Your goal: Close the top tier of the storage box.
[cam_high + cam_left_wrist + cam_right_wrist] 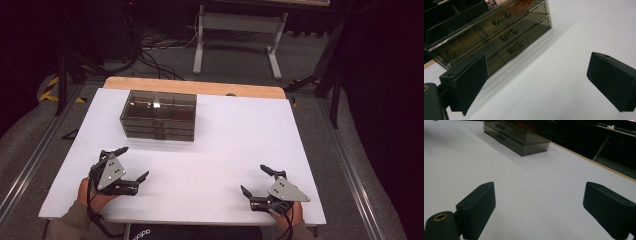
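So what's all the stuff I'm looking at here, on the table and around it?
drawer box: one, smoky see-through, three drawers with small handles, far left part of the sheet.
red item: one, inside the box near its top; too blurred to name.
white sheet: one, covering the table.
white-legged stand: one, on the floor beyond the table.
floor cables: several, dark.
left tongs: black, open, near left.
right tongs: black, open, near right.

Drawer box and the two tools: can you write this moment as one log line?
left tool: open, empty | right tool: open, empty | drawer box: drawers shut, untouched, far side of white table | red thing: inside top
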